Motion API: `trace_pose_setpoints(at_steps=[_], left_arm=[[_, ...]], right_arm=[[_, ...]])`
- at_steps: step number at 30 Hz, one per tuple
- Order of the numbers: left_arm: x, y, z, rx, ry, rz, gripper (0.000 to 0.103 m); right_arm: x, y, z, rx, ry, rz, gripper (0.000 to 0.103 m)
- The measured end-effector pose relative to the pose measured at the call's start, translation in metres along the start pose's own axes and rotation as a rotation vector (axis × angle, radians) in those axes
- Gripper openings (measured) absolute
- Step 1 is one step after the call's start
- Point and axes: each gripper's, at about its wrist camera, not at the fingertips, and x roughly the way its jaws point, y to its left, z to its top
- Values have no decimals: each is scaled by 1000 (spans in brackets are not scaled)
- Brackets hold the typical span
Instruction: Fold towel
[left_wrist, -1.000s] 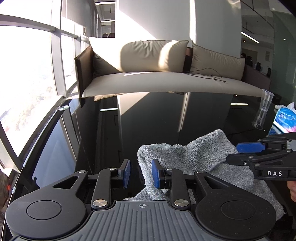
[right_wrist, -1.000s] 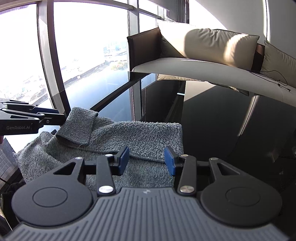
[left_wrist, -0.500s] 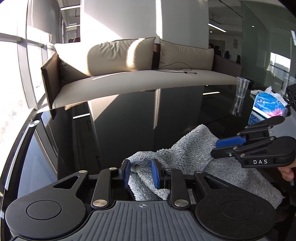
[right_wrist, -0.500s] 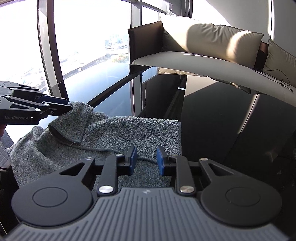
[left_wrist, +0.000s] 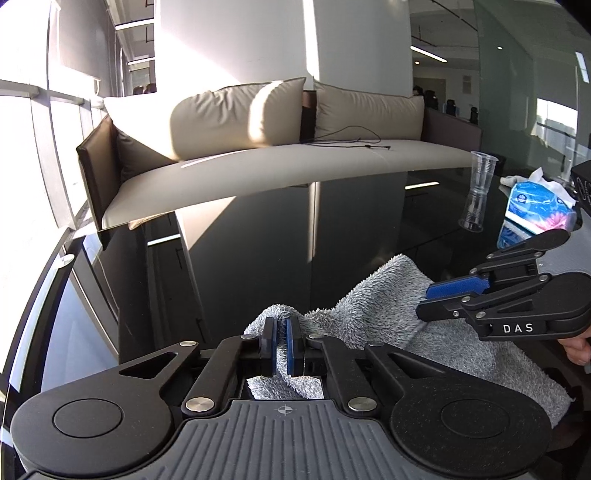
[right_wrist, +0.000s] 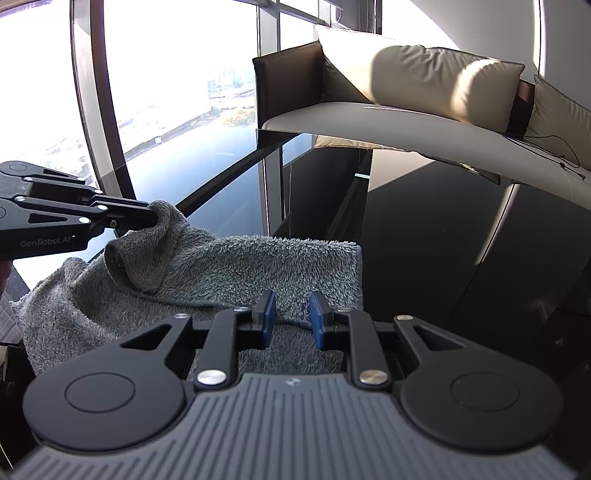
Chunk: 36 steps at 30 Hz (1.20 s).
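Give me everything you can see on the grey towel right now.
The towel is grey, fluffy terry-like cloth, lying rumpled on the glossy black table, partly doubled over itself. The left tool is shut on one edge, which bunches into a raised peak between its blue pads. In the right wrist view the right tool straddles a raised fold at the towel's near edge, blue pads close on either side; whether they press it is unclear. The far edge lies straight and flat.

Towel (left_wrist: 384, 306) on table (left_wrist: 258, 258), sofa (left_wrist: 258, 162) behind, cup (left_wrist: 480, 184) and tissue pack (left_wrist: 535, 206) at right.
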Motion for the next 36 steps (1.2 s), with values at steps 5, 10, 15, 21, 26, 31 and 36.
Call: trace_pose_setpoints(at_steps=[5, 10, 15, 21, 26, 31, 36], left_arm=[[-13, 12, 6, -102, -61, 29, 3], [-21, 24, 10, -222, -117, 57, 3], [-14, 35, 9, -322, -96, 55, 3], [-11, 41, 10, -351, -86, 55, 3], [-11, 43, 10, -361, -86, 56, 3], [-11, 41, 11, -372, -91, 51, 3], [-10, 40, 12, -373, -92, 49, 3]], right_arm=[[-5, -7, 4, 31, -22, -14, 21], [-7, -6, 4, 56, -47, -13, 21], [-15, -5, 3, 29, -56, 62, 21], [-13, 13, 3, -102, -58, 90, 34], [-7, 21, 1, -186, -43, 79, 34], [0, 24, 4, -220, -40, 73, 33], [8, 22, 10, -218, -47, 57, 16]])
